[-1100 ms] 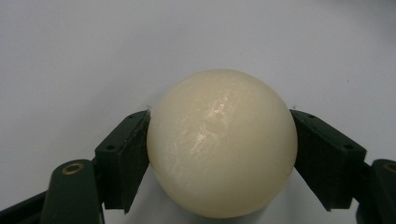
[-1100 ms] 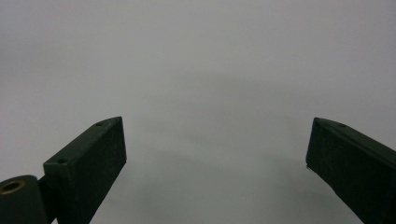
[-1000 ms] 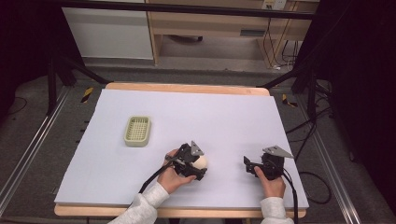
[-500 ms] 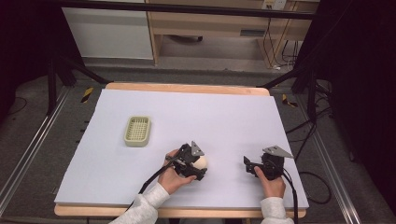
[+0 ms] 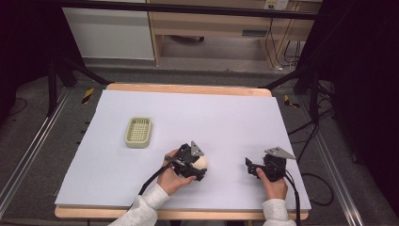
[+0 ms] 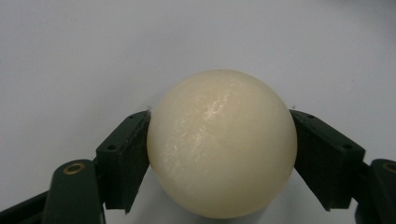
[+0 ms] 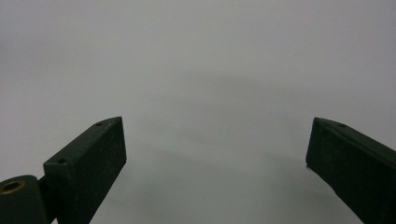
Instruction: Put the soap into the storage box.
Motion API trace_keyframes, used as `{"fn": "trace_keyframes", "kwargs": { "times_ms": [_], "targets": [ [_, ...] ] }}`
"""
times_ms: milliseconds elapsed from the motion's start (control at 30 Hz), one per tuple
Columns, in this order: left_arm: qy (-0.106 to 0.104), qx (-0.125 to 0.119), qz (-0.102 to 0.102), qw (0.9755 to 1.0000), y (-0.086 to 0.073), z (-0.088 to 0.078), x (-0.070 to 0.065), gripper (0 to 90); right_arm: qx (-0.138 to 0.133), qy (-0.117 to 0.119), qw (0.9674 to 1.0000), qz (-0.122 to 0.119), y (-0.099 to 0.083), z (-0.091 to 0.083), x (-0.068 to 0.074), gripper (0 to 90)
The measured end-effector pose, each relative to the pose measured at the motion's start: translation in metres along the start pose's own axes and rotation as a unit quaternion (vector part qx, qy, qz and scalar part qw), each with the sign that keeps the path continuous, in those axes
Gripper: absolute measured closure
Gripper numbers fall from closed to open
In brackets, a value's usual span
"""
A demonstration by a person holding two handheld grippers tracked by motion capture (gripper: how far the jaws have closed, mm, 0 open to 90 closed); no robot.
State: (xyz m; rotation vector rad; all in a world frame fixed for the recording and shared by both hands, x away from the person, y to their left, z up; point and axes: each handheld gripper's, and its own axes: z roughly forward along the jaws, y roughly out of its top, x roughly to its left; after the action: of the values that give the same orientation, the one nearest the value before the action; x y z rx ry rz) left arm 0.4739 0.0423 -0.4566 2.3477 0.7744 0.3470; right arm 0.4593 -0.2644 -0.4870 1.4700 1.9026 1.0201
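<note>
No displacement is visible since the earlier frames: both grippers, the ball and the basket occupy the same positions.

The left gripper (image 5: pixel 196 165) is clamped on a cream ball (image 6: pixel 223 142). In the left gripper view both black jaws press flat against opposite sides of the ball at its widest girth. The ball is a sphere, so it has no long axis and no pointing direction. Its surface is smooth and glossy, with faint mottled highlights near the top; the material looks hard, though it cannot be identified. In the high view the ball (image 5: pixel 201 162) sits near the front centre of the white table sheet (image 5: pixel 221 117), which is matte and flat on a wooden-edged board.

The right gripper (image 5: pixel 251 167) rests near the front right of the sheet, well apart from the ball. Its jaws stand wide apart and hold nothing.

A pale green rectangular basket (image 5: pixel 138 132) with a slotted grid floor lies to the left, well apart from the ball.
</note>
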Motion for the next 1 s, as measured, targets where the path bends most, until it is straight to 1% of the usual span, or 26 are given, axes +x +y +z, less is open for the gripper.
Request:
{"fn": "trace_keyframes", "kwargs": {
  "times_ms": [67,267,367,400,433,467,500,533,567,667,700,1000],
  "targets": [
    [-0.001,-0.004,-0.001,1.0000,0.000,-0.002,0.000,24.2,0.000,0.000,1.0000,0.000,0.000,0.000,0.000,5.3],
    [-0.001,-0.004,0.003,1.0000,-0.001,-0.009,0.003,24.2,0.000,0.000,1.0000,0.000,0.000,0.000,0.000,5.3],
    [0.002,-0.006,0.000,1.0000,-0.002,-0.011,0.004,24.2,-0.001,0.001,1.0000,-0.001,0.000,0.000,0.000,5.1],
    [0.004,-0.004,0.001,1.0000,-0.002,-0.013,0.005,24.2,0.000,0.001,1.0000,0.000,0.000,0.000,0.000,4.9],
    [0.006,-0.007,-0.003,1.0000,-0.003,-0.017,0.007,24.2,-0.003,0.003,1.0000,-0.004,0.000,0.000,0.000,4.1],
    [0.005,-0.007,-0.002,1.0000,-0.004,-0.019,0.009,24.2,-0.004,0.004,1.0000,-0.003,0.000,-0.001,0.000,3.7],
    [0.007,-0.010,-0.005,0.9999,-0.004,-0.021,0.010,24.2,-0.004,0.002,1.0000,-0.003,0.000,-0.001,0.001,3.5],
    [0.007,-0.010,-0.005,0.9999,-0.004,-0.021,0.010,24.2,-0.005,0.001,1.0000,-0.004,0.000,-0.001,0.001,3.6],
    [0.009,-0.009,-0.004,0.9999,-0.005,-0.025,0.013,24.3,-0.006,0.000,1.0000,-0.005,0.000,-0.001,0.001,3.6],
    [0.012,-0.013,-0.008,0.9998,-0.006,-0.028,0.015,24.2,-0.006,0.002,1.0000,-0.008,0.000,-0.001,0.001,3.6],
    [0.017,-0.013,-0.008,0.9997,-0.008,-0.031,0.017,24.2,-0.007,0.001,0.9999,-0.008,-0.001,-0.002,0.002,3.6],
    [0.019,-0.019,-0.016,0.9995,-0.011,-0.043,0.028,24.2,-0.008,0.000,0.9999,-0.010,-0.001,-0.002,0.002,4.0]
  ]
}}
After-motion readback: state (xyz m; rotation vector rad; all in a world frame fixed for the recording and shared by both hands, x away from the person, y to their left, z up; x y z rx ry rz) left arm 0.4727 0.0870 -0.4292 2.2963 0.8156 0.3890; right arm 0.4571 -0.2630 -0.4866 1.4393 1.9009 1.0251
